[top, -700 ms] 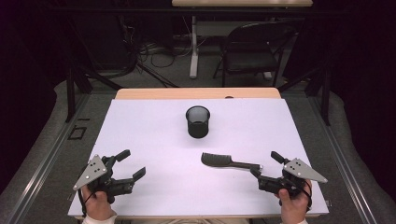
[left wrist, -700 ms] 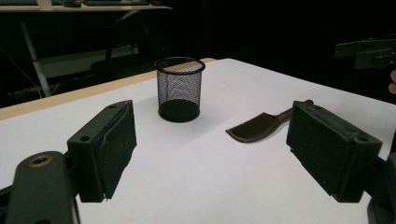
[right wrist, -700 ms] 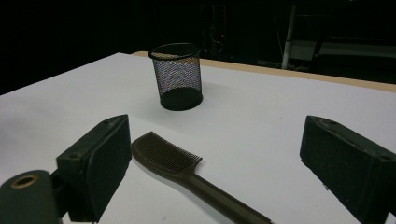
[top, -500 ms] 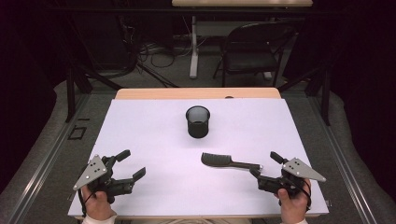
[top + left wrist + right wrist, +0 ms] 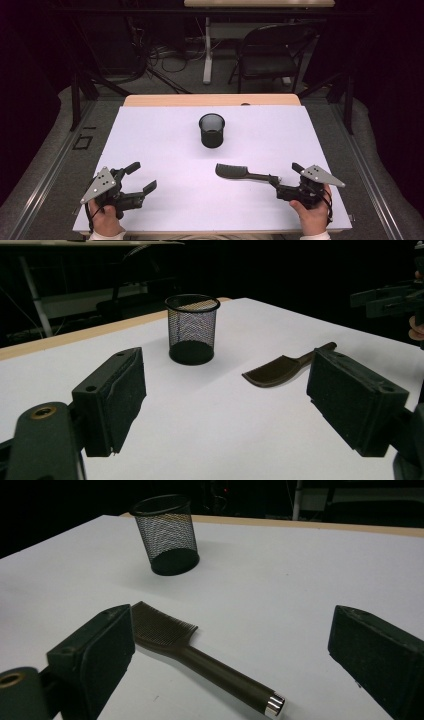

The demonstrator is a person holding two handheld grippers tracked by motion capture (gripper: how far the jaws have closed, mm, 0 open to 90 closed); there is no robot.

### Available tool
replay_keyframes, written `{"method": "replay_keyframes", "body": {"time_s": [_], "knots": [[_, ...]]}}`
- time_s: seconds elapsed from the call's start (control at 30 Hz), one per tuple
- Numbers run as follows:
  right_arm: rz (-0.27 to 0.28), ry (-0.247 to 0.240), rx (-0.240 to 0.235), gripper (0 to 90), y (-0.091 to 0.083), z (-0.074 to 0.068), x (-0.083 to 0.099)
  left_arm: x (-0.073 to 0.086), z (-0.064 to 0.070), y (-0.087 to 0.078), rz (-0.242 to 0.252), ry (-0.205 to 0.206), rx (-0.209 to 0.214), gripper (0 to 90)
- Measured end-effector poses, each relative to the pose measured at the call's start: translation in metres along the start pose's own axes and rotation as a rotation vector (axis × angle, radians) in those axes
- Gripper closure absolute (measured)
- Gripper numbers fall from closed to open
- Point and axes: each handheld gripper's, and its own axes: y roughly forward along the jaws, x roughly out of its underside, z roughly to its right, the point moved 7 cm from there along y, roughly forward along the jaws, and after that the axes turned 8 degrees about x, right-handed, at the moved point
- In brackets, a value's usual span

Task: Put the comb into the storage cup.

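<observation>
Lying near the table's point(image 5: 165, 150) front edge, the comb point(image 5: 240, 173) sits just before the right gripper's point(image 5: 285, 181) spread jaws; the left gripper point(image 5: 141, 178) gapes too.

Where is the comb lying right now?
In the high view the comb lies flat on the white table, right of centre, nearer than the mesh cup, handle toward the right gripper.

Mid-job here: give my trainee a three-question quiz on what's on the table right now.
1. True or false: the comb lies flat on the table.
2. Which hand-held gripper is nearer the comb's handle: A left, B right?
3. Fill in: the mesh cup stands ____, open end up.

Key:
1. True.
2. B; its jaws stand open, the handle end just ahead of them.
3. Upright.
</observation>
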Motion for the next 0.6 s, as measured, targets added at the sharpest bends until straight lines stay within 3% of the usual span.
{"method": "replay_keyframes", "body": {"time_s": [0.27,0.4,0.5,0.53,0.57,0.6], "knots": [[-0.034,-0.005,0.046,6.9,0.005,0.008,0.002,0.002,-0.002,0.000,0.004,-0.010,-0.007,16.2],[-0.018,-0.027,0.061,22.4,0.007,0.012,0.000,0.002,-0.002,0.000,-0.001,-0.012,-0.004,16.2],[-0.023,-0.037,0.068,27.3,0.008,0.013,0.000,0.003,-0.002,0.000,-0.001,-0.013,-0.005,16.2],[-0.019,-0.042,0.057,37.0,0.009,0.012,-0.001,0.003,-0.002,0.000,-0.001,-0.014,-0.006,16.2],[-0.019,-0.042,0.057,37.0,0.009,0.012,-0.001,0.003,-0.002,0.000,-0.002,-0.014,-0.006,16.2],[-0.021,-0.055,0.050,43.8,0.010,0.012,-0.001,0.003,-0.002,0.001,0.000,-0.015,-0.003,16.2]]}}
